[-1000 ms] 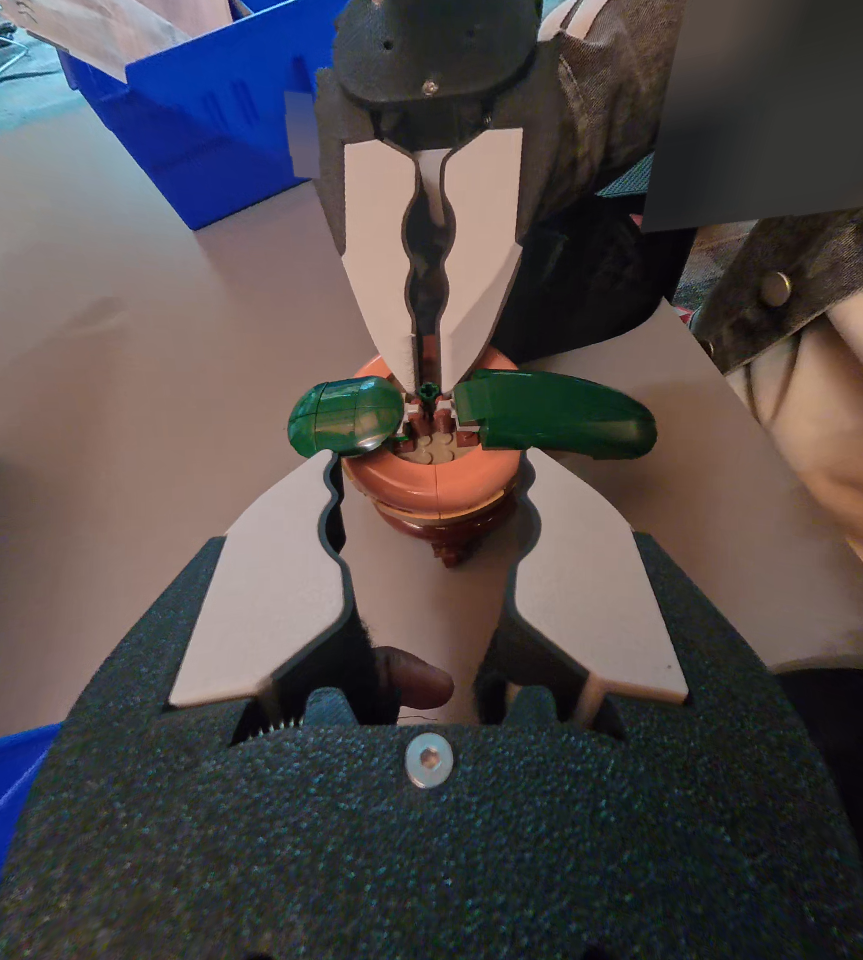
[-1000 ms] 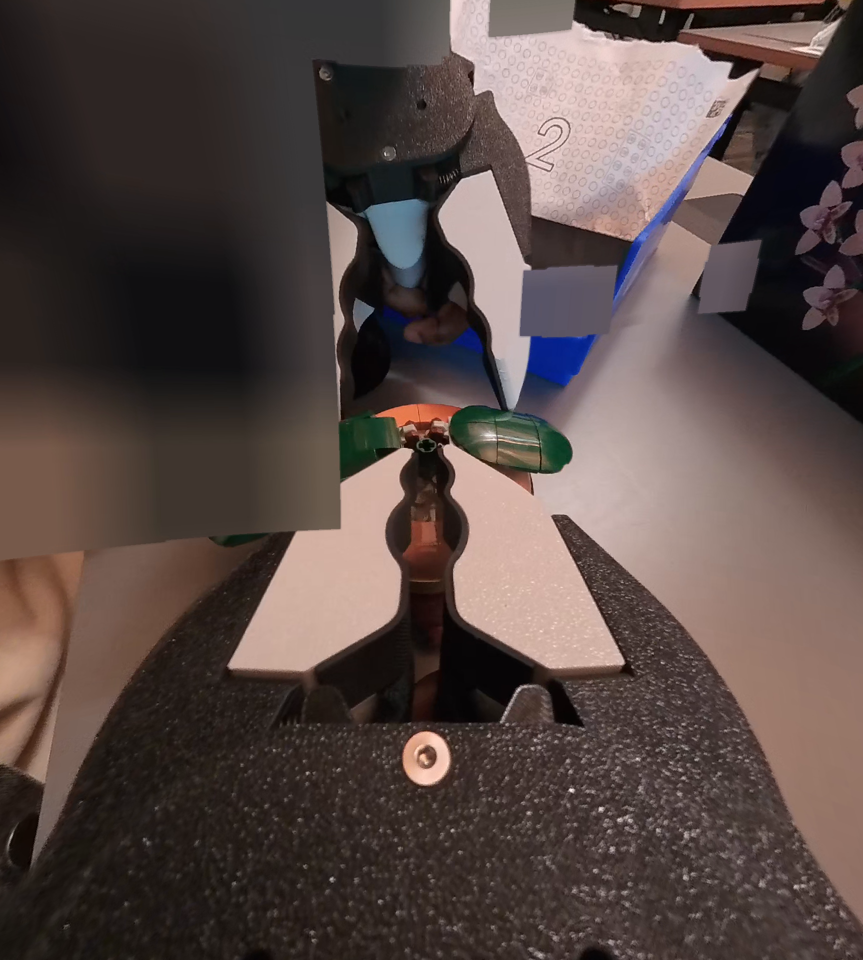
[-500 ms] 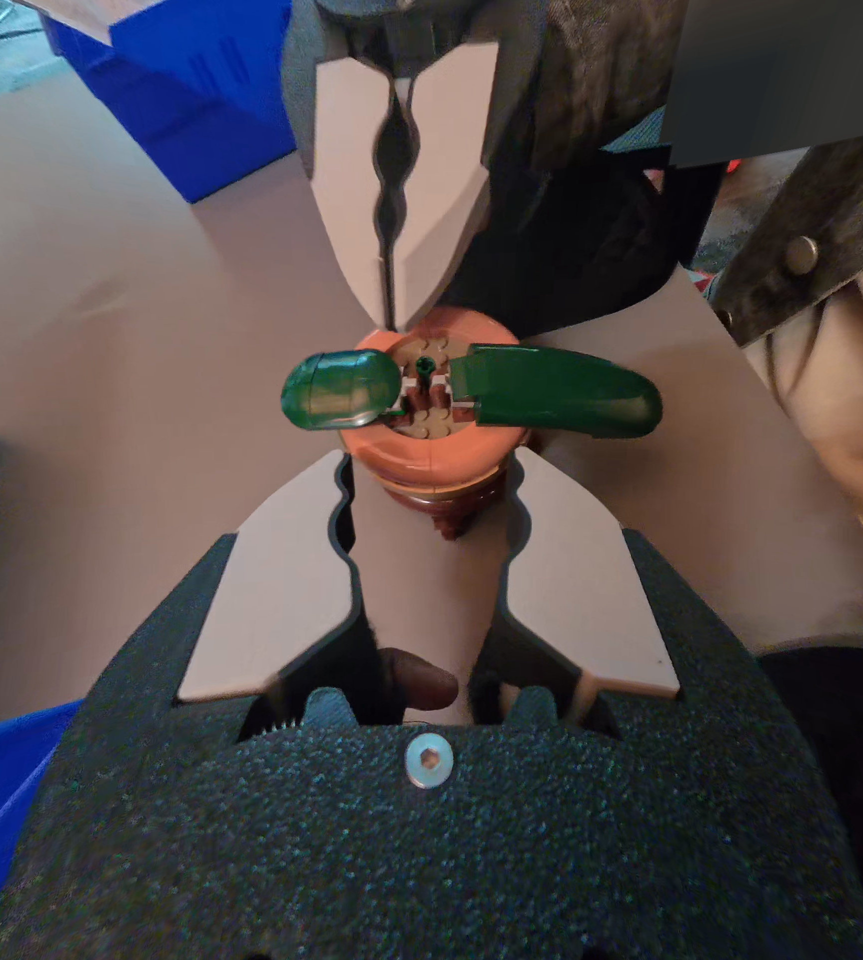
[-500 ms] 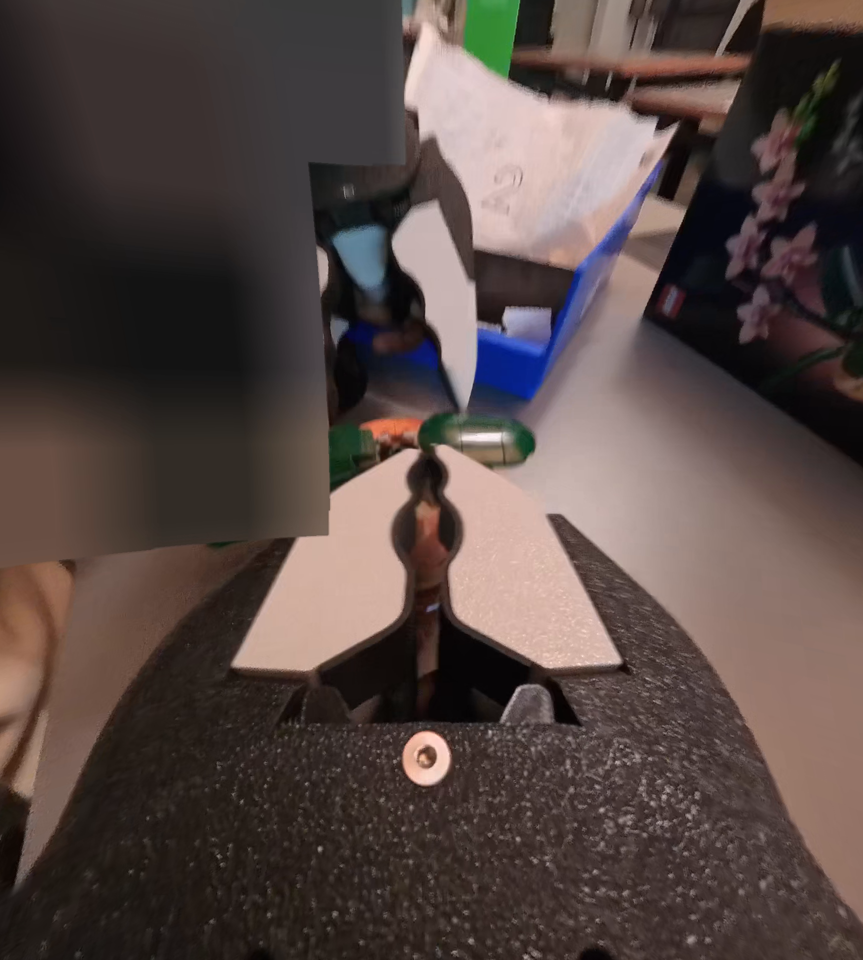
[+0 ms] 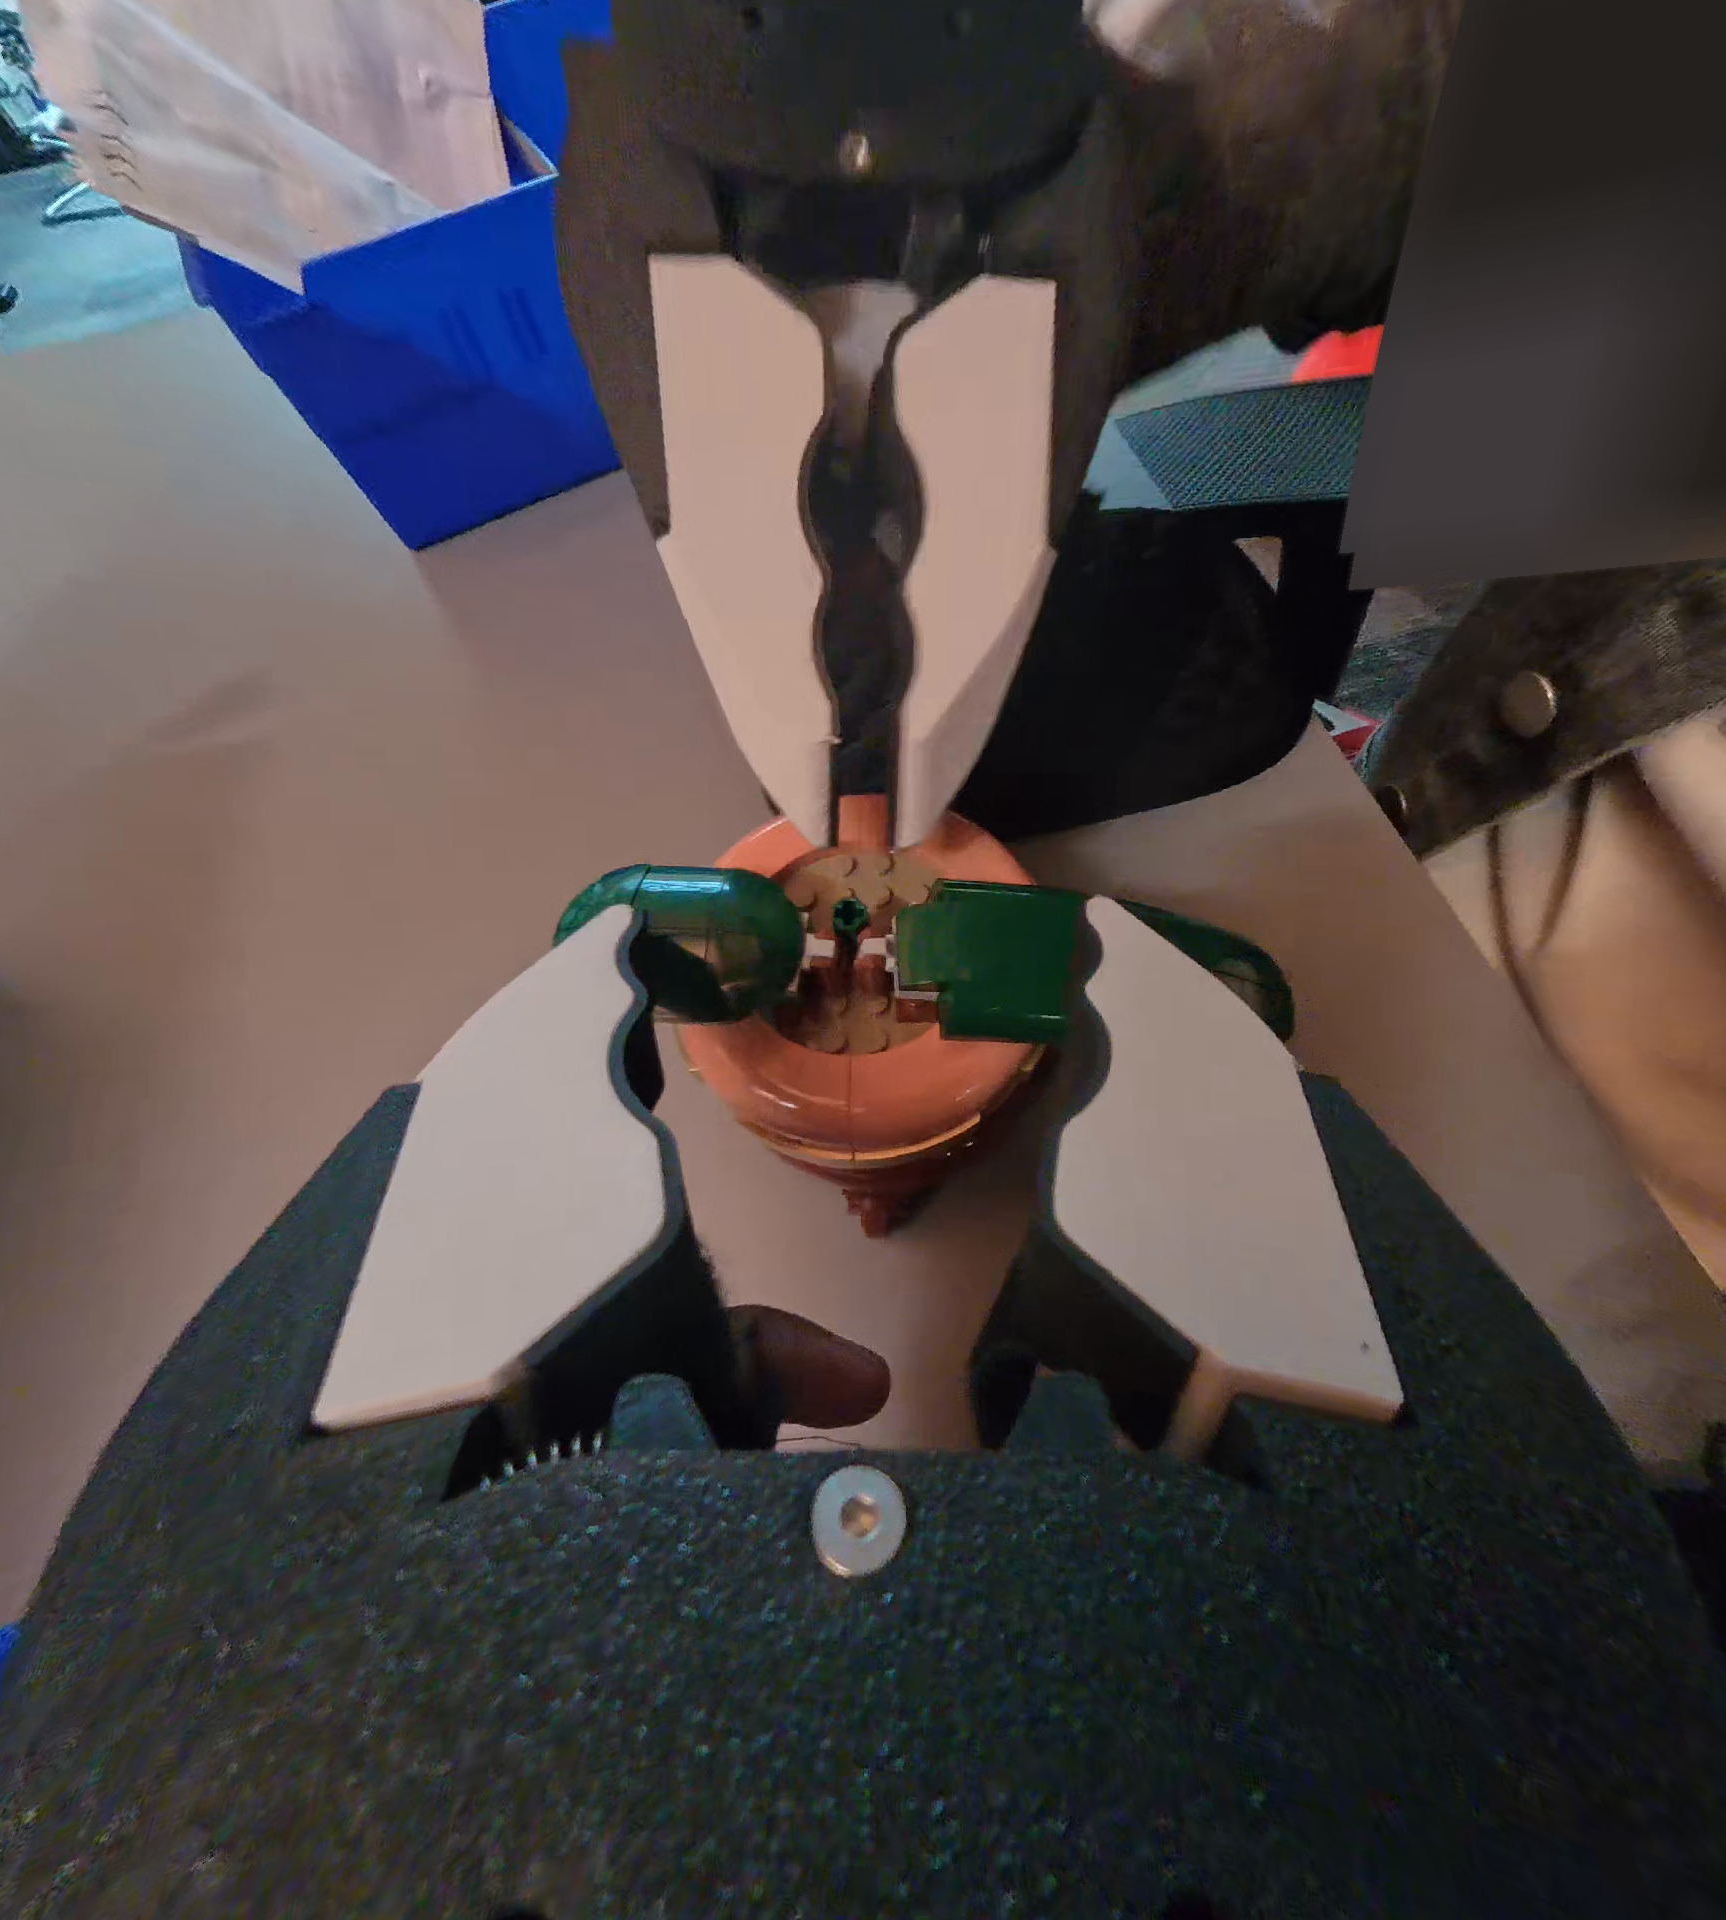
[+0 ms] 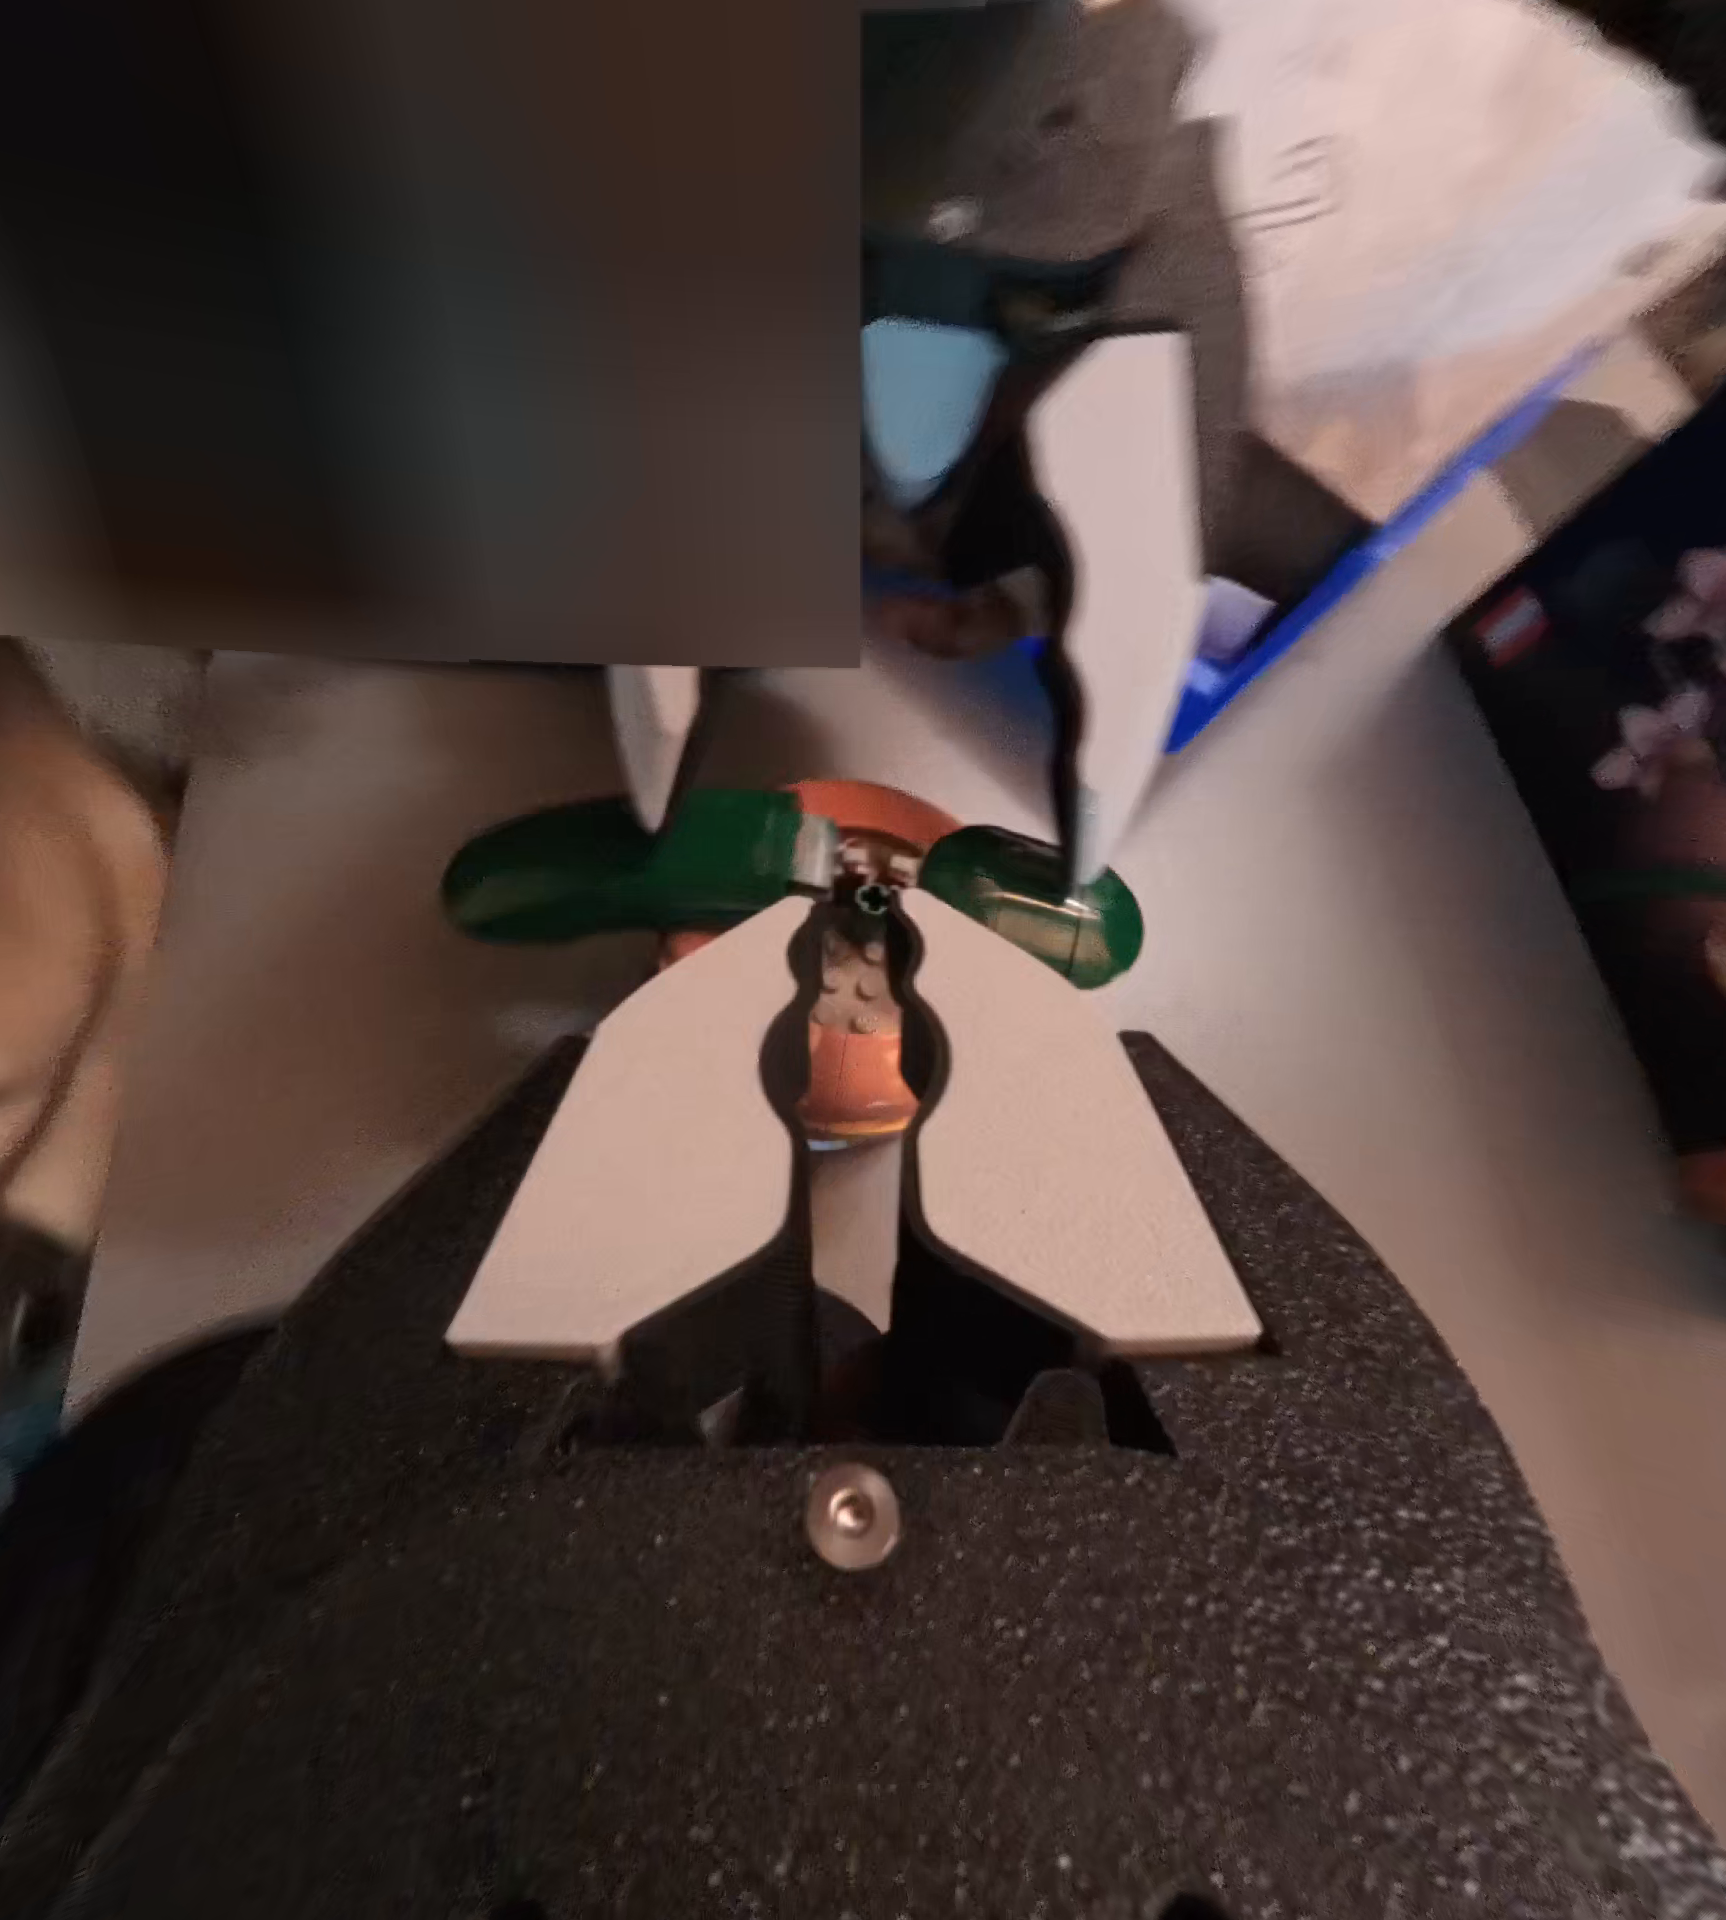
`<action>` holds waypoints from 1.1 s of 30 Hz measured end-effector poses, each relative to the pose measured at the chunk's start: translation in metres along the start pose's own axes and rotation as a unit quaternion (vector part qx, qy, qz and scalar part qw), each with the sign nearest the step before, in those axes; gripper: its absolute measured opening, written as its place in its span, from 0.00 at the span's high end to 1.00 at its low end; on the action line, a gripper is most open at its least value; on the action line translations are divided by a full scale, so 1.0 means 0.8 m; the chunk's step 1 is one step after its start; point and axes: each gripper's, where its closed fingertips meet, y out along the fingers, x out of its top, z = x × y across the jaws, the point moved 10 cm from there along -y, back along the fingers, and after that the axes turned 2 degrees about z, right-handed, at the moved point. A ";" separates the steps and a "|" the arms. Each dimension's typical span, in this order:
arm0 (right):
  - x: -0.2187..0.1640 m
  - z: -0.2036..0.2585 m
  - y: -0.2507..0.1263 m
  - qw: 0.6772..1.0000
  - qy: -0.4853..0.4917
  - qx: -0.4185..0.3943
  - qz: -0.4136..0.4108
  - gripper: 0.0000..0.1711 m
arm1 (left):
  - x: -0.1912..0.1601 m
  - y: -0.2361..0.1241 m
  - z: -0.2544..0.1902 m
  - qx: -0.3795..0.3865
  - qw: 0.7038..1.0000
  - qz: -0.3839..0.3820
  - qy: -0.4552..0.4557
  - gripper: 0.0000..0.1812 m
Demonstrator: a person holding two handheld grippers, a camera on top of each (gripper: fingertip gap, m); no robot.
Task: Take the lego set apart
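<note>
Left wrist view, jaws: the left gripper (image 5: 859, 945) stands spread wide, one finger to each side of the lego plant pot (image 5: 854, 1075), with both tips overlapping the green leaves and nothing clamped between them.
Right wrist view, jaws: the right gripper (image 6: 859, 914) has its tips drawn nearly together around the small dark green stem stub (image 6: 864, 900) at the pot's centre; I cannot tell whether they truly pinch it.
Right gripper from the other side: in the left wrist view it (image 5: 864, 821) points in over the far rim of the pot, tips narrowly apart.
Pot: terracotta-coloured, round, upright on the bench (image 5: 215, 790), with tan studded plates inside the rim and a dark brown foot beneath.
Left leaf (image 5: 708, 925): short, rounded, glossy, curling off the pot's left edge.
Right leaf (image 5: 994, 961): longer, reaching out past the right finger.
Farther off: a blue bin (image 5: 443, 343) holding a pale sheet sits at the back of the bench; a dark box (image 6: 1690, 831) printed with pink flowers stands to the right in the blurred right wrist view.
Person: a sleeve and pale clothing at the right edge of the bench.
</note>
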 end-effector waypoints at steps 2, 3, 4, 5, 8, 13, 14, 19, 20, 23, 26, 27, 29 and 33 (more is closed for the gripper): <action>0.019 -0.009 -0.001 0.993 -0.081 0.049 0.069 0.91 | 0.000 -0.002 0.000 0.007 1.000 0.008 0.003 0.58; 0.027 -0.014 0.001 0.987 -0.116 0.068 0.089 0.90 | -0.001 -0.001 0.000 0.009 1.000 0.016 0.004 0.58; 0.033 -0.019 0.004 0.980 -0.150 0.079 0.104 0.90 | -0.001 -0.001 -0.001 0.009 1.000 0.020 0.004 0.57; 0.037 -0.022 0.007 0.971 -0.182 0.095 0.120 0.91 | -0.001 -0.001 -0.001 0.010 1.000 0.020 0.003 0.57; 0.043 -0.031 0.014 0.948 -0.235 0.126 0.172 0.90 | -0.002 -0.004 0.000 0.011 1.000 0.022 0.004 0.57; 0.050 -0.044 0.010 0.951 -0.212 0.166 0.153 0.84 | -0.002 -0.024 0.000 0.012 1.000 0.016 0.003 0.64; 0.048 -0.039 0.011 0.948 -0.222 0.169 0.154 0.84 | -0.002 -0.028 -0.001 0.013 1.000 0.016 0.004 0.66; 0.034 -0.020 0.018 0.941 -0.267 0.138 0.152 0.91 | -0.009 -0.030 0.001 0.007 1.000 0.030 0.000 0.87; 0.035 -0.020 0.017 0.943 -0.275 0.122 0.143 0.94 | -0.009 -0.027 0.000 0.005 0.999 0.036 0.001 0.89; 0.038 -0.021 0.010 0.949 -0.264 0.107 0.136 0.94 | -0.012 -0.019 0.000 0.009 0.998 0.060 0.009 0.92; 0.031 -0.036 0.003 0.959 -0.219 0.102 0.146 0.85 | -0.014 -0.017 0.000 0.008 0.997 0.073 -0.001 0.94; 0.026 -0.043 0.002 0.965 -0.179 0.104 0.161 0.82 | -0.014 -0.017 0.001 0.012 0.997 0.076 -0.004 0.95; 0.009 -0.052 0.000 0.972 -0.072 0.143 0.172 0.81 | -0.012 -0.016 0.001 0.015 0.997 0.079 -0.010 0.95; -0.025 -0.048 -0.001 0.984 0.002 0.151 0.090 0.76 | -0.010 -0.024 -0.002 0.031 0.993 0.116 -0.015 0.91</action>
